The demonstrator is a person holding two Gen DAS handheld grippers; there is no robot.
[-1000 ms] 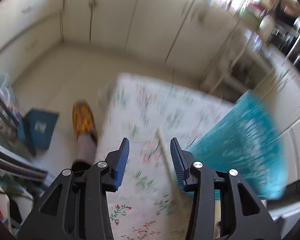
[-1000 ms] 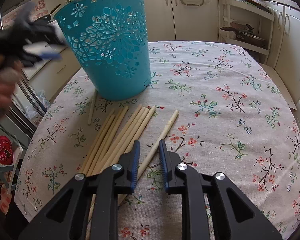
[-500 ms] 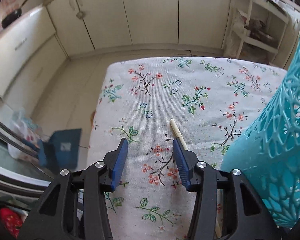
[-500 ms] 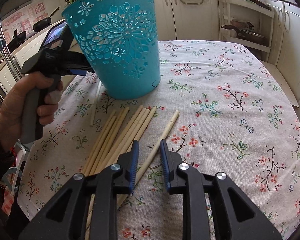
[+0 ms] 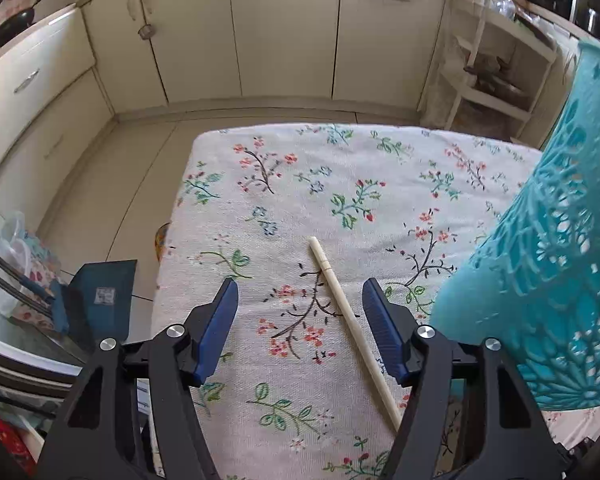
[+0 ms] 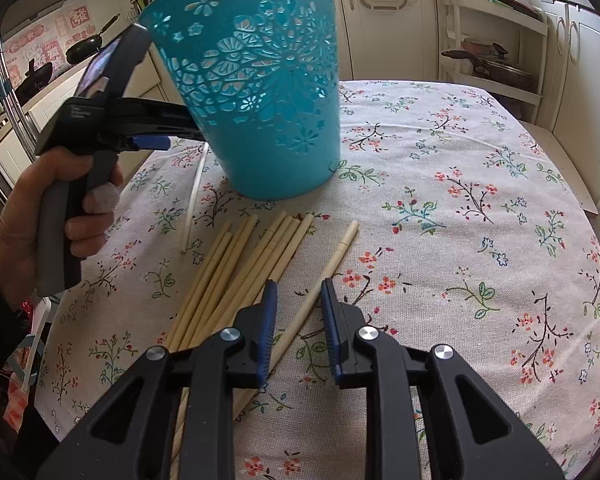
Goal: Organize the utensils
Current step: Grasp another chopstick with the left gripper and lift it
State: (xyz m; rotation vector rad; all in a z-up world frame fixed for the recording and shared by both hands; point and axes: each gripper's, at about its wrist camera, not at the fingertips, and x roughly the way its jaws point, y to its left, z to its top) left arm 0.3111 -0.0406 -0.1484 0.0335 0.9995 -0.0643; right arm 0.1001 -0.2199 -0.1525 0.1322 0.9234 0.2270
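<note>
A teal cut-out basket (image 6: 260, 92) stands on the floral tablecloth (image 6: 460, 200); it also shows in the left wrist view (image 5: 548, 264). Several pale chopsticks (image 6: 240, 268) lie in a bunch in front of it. One separate chopstick (image 6: 320, 280) runs between the jaws of my right gripper (image 6: 298, 308), which is open and low over the cloth. A lone white chopstick (image 5: 352, 324) lies left of the basket, between the fingers of my open left gripper (image 5: 300, 304); it also shows in the right wrist view (image 6: 194, 200).
The table's left edge (image 5: 172, 240) drops to the floor. A blue box (image 5: 100, 296) and bags sit on the floor below. Cream cabinets (image 5: 284, 28) and a white shelf rack (image 5: 496, 76) stand beyond the table.
My left gripper swung in from the floor side to the basket's left and came down over the lone chopstick, jaws wider. The right gripper stayed in place over its chopstick.
</note>
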